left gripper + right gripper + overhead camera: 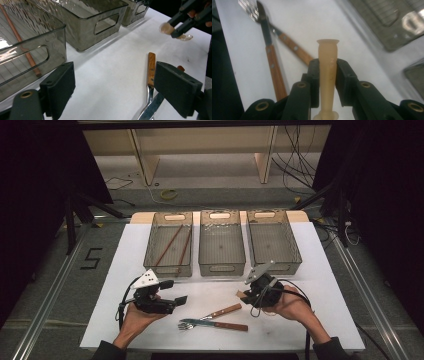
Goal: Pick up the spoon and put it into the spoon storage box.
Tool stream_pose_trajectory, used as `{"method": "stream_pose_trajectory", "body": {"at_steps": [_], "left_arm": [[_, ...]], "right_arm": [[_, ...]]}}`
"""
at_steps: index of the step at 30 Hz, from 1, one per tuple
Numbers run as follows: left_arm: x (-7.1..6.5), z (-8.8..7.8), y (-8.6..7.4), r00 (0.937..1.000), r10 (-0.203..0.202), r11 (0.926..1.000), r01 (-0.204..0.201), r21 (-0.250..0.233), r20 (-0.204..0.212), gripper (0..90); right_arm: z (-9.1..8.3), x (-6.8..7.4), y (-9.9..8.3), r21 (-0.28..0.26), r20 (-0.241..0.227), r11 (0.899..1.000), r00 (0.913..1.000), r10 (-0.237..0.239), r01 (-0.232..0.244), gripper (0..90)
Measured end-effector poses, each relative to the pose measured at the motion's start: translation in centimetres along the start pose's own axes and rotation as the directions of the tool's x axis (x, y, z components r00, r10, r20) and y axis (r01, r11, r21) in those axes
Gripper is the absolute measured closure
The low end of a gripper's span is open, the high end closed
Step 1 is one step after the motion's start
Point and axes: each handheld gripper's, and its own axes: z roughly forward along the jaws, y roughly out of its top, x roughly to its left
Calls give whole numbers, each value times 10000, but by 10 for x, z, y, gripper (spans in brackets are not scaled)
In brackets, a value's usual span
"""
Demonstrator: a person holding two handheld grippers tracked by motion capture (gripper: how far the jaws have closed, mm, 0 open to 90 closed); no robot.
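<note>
Spoon [327, 75]: pale plastic, clamped upright between the right claw [327, 75] pads — lifted clear of the table [312, 30].
Left claw [115, 87]: wide, empty, idle.
Fork [249, 10], knife [272, 62]: beside right claw, unsorted.
Trays [221, 245]: beyond — likely destination.

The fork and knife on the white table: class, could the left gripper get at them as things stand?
Probably yes. The left gripper has its jaws wide open and empty, and the fork and knife lie on bare table just beyond them. The right gripper, shut on a beige spoon, is off to the side.
</note>
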Motion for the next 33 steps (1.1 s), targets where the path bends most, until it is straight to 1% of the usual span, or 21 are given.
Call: {"method": "stream_pose_trajectory", "body": {"at_steps": [5,9,10,11,13,17,21,27,31,33], "left_arm": [[2,-2,-1,10000,-95,9996,95,-254,-8,169],[2,-3,-1,10000,-52,9993,51,-382,-27,169],[3,-4,-1,10000,-15,9991,12,-426,-71,169],[3,-4,-1,9999,-26,9990,21,-452,-111,169],[4,-6,-1,9999,-75,9984,66,-565,-141,169],[4,-8,0,9996,-129,9977,112,-663,-247,169],[3,-9,-1,9996,-130,9975,112,-697,-257,168],[2,-13,-3,9995,-181,9972,160,-735,-272,168],[3,-14,-5,9992,-218,9969,192,-757,-335,168],[4,-15,-6,9991,-297,9964,271,-801,-313,167]], "right_arm": [[-9,-9,13,-675,151,9976,9998,152,-141,753],[-13,-14,26,-1028,296,9946,9994,162,-131,753],[-13,-16,29,-1104,313,9937,9993,224,-188,753],[-14,-19,33,-1216,387,9924,9990,227,-178,753],[-15,-23,38,-1395,392,9898,9986,348,-290,753],[-14,-30,49,-1612,523,9860,9973,506,-415,753],[-13,-36,58,-1814,568,9823,9968,569,-458,753],[-11,-45,75,-2198,594,9731,9947,837,-687,753],[-9,-50,87,-2308,692,9701,9932,931,-749,753],[-8,-53,93,-2374,702,9681,9925,999,-807,753]]}}
